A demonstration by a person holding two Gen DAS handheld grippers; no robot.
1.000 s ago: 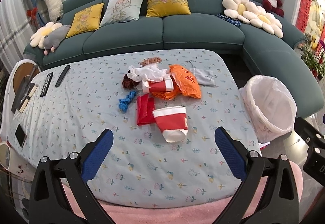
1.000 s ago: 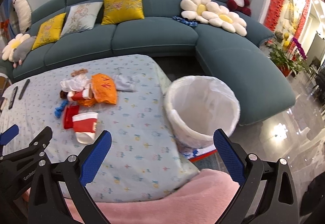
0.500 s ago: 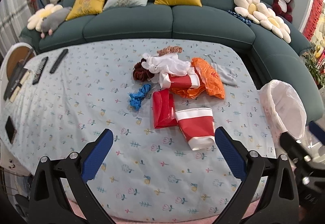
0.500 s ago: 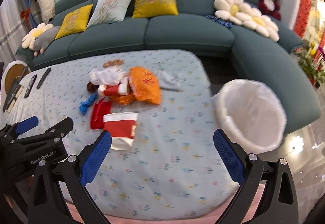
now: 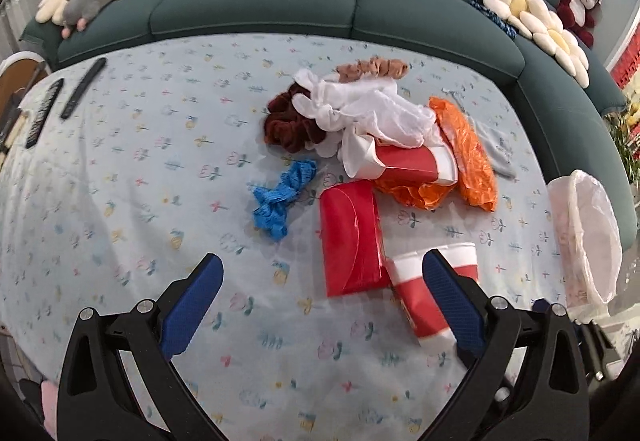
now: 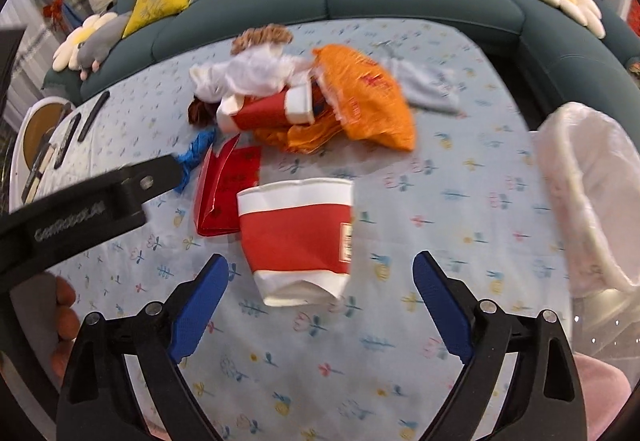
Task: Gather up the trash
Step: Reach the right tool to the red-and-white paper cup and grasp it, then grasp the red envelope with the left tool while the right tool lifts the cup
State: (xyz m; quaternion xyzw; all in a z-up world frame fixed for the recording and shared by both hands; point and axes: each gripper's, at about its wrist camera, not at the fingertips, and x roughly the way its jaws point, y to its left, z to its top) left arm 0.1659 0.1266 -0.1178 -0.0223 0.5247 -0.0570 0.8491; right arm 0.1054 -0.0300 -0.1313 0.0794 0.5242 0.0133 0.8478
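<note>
A pile of trash lies on the flowered tablecloth: a crushed red and white paper cup, a flat red packet, a second red cup, an orange plastic bag, white wrapping and a blue scrap. My right gripper is open just short of the crushed cup. My left gripper is open and empty, its right finger over that cup. A white-lined trash bin stands off the table's right edge.
Two remote controls lie at the table's far left. A grey cloth lies behind the orange bag. A teal sofa with cushions and plush toys curves behind the table. The left gripper's arm crosses the right wrist view.
Both grippers have moved forward and down over the table toward the trash pile. The crushed cup now sits close in front of the right gripper. Both stay open.
</note>
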